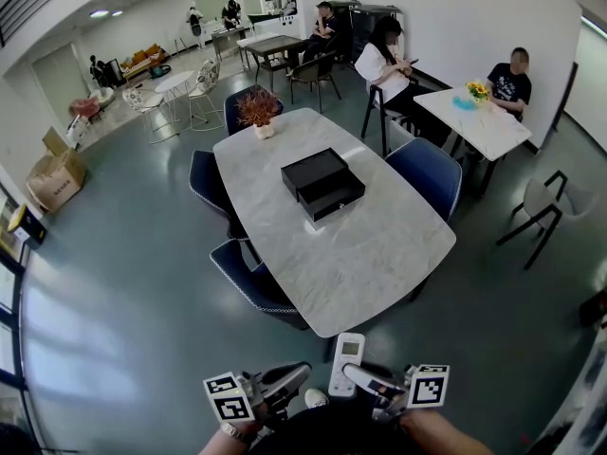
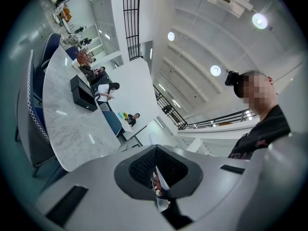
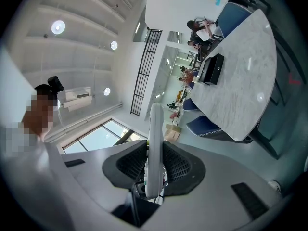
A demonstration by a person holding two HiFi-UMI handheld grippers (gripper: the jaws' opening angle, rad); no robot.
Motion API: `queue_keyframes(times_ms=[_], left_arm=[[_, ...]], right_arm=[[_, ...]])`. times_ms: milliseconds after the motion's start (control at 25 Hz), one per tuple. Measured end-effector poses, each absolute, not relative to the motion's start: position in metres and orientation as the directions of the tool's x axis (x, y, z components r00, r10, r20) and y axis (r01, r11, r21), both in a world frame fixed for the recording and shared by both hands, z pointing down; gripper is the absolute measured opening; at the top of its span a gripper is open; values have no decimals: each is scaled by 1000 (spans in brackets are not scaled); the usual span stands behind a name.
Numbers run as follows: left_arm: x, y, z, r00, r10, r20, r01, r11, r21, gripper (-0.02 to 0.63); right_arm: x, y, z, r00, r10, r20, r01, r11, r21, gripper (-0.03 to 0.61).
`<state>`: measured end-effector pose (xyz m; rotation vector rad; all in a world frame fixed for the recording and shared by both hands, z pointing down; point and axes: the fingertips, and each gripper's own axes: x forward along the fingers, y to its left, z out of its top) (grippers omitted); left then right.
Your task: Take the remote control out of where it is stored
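The white remote control (image 1: 346, 363) with a small screen is held off the table, low in the head view, and my right gripper (image 1: 367, 379) is shut on its lower end. In the right gripper view the remote (image 3: 155, 143) stands edge-on, clamped between the two black pads. My left gripper (image 1: 287, 380) hovers just left of it, shut with nothing in it; in its own view the pads (image 2: 144, 170) meet. The black storage box (image 1: 322, 184) sits mid-table, its drawer pulled out toward me.
The marble table (image 1: 360, 273) lies ahead of me with blue chairs (image 1: 248, 278) around it and a potted plant (image 1: 259, 112) at its far end. People sit at a white table (image 1: 479, 121) at the back right. Grey floor surrounds me.
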<state>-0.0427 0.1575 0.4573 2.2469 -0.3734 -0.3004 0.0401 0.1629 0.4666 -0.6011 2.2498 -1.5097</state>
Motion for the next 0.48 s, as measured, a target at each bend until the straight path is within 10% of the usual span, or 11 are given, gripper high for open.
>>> queue_keyframes(times_ms=[480], left_arm=[[-44,161,458,927,-361,-99,-158,-618,770,5]], right_arm=[[37,167,467,-837,-542,-76,-122,320,-939,107]])
